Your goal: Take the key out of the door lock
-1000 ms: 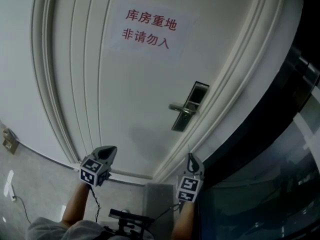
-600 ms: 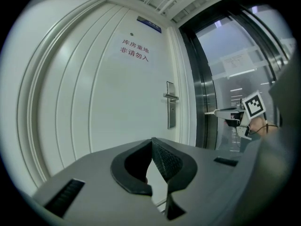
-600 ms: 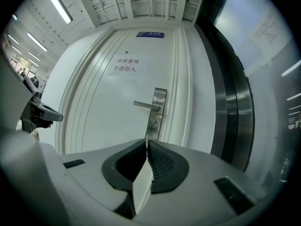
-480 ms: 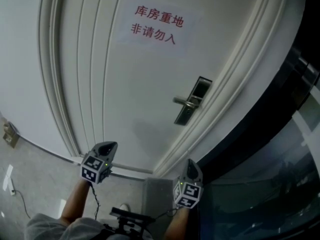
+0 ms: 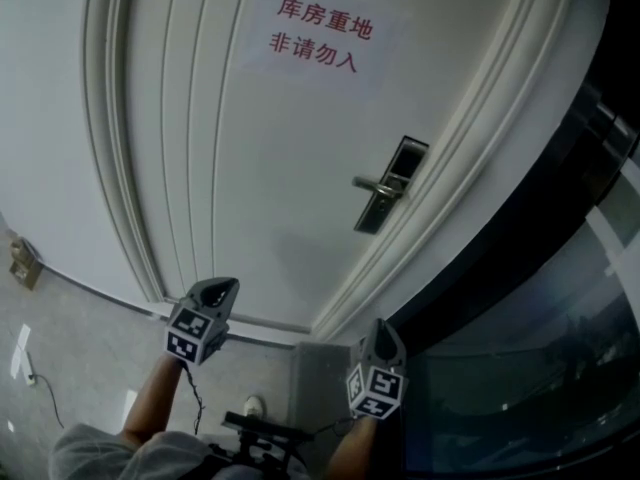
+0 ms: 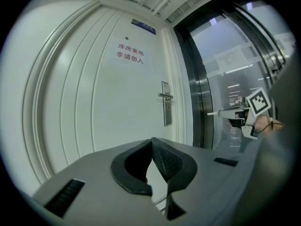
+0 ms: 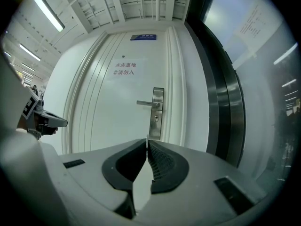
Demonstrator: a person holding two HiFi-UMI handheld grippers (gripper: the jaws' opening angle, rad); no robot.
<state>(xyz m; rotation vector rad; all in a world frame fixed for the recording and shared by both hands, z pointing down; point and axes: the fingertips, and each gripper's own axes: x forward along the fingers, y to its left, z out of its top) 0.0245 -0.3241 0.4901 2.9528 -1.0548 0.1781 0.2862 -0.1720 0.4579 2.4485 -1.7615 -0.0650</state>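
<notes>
The left gripper (image 5: 222,286) and right gripper (image 5: 381,326), jaws together and empty, hover near the white door (image 5: 250,178), its right-side lock plate (image 5: 391,184) apparently too distant to show a key.

We cannot tell if a key sits in the lock plate (image 7: 156,111); it looks too small. The door (image 5: 250,168) is cut off at the head view's top edge. Words on the blue sign (image 7: 143,36) are too tiny to read.
</notes>
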